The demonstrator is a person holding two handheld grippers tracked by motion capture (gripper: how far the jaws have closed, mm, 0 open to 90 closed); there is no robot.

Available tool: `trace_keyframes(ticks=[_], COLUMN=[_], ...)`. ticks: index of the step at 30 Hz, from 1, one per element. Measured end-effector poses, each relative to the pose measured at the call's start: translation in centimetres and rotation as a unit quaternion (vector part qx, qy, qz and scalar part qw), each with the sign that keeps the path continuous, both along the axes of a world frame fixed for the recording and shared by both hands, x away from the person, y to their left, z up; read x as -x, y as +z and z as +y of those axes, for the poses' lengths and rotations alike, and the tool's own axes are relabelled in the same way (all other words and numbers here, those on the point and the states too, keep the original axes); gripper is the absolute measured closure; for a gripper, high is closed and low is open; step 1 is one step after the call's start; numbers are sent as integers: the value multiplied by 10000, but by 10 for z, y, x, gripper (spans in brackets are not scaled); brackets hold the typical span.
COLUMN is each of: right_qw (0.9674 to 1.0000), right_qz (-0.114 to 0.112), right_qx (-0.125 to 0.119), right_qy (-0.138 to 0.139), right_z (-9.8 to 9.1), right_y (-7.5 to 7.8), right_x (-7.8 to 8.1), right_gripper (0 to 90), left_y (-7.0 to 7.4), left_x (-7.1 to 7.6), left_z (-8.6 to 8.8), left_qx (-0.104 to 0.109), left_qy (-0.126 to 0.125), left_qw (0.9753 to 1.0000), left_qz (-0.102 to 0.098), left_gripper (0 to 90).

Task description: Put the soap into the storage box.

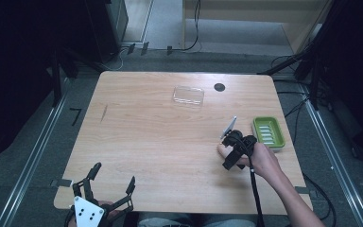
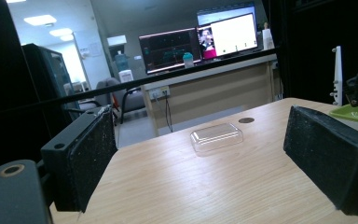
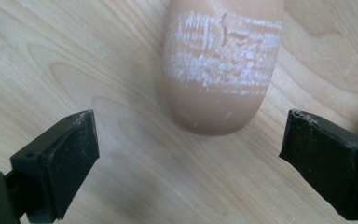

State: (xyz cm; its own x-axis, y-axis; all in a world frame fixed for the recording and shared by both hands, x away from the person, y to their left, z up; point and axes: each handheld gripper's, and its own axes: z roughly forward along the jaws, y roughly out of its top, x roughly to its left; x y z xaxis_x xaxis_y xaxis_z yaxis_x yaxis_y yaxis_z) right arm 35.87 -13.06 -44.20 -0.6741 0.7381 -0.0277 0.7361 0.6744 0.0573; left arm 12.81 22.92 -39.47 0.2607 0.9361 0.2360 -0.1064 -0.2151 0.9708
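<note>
green tray, clear lid, tan white-streaked soap

Light wooden table, pretty bare. Clear plastic lid lying flat toward the far edge, with a small black round grommet just to its right. Green ridged dish over by the right edge, around mid-depth. Thin dark mark on the left part of the tabletop. Metal rails on the floor down both sides, plus cables trailing off at the back. Way beyond: a counter with two lit monitors, a teal bottle and an office chair.
</note>
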Motion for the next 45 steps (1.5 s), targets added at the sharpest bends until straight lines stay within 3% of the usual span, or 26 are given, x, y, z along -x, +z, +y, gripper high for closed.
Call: trace_keyframes(ticks=[28, 34, 45], right_qw=[9997, 9996, 9996], right_qz=[194, 191, 172], right_qx=[99, -20, -9], right_qy=[-144, -212, -216], right_z=[9, 9, 9], right_y=[-21, -23, -23], right_x=[-32, -36, -36], right_gripper=[48, 139, 250], left_y=[0, 0, 0], left_x=[0, 0, 1], left_z=[0, 0, 0], left_qx=[-2, 3, -10], left_qy=[0, 7, 6], left_qw=[10000, 10000, 10000], left_qz=[-4, -7, -27], left_gripper=[99, 99, 99])
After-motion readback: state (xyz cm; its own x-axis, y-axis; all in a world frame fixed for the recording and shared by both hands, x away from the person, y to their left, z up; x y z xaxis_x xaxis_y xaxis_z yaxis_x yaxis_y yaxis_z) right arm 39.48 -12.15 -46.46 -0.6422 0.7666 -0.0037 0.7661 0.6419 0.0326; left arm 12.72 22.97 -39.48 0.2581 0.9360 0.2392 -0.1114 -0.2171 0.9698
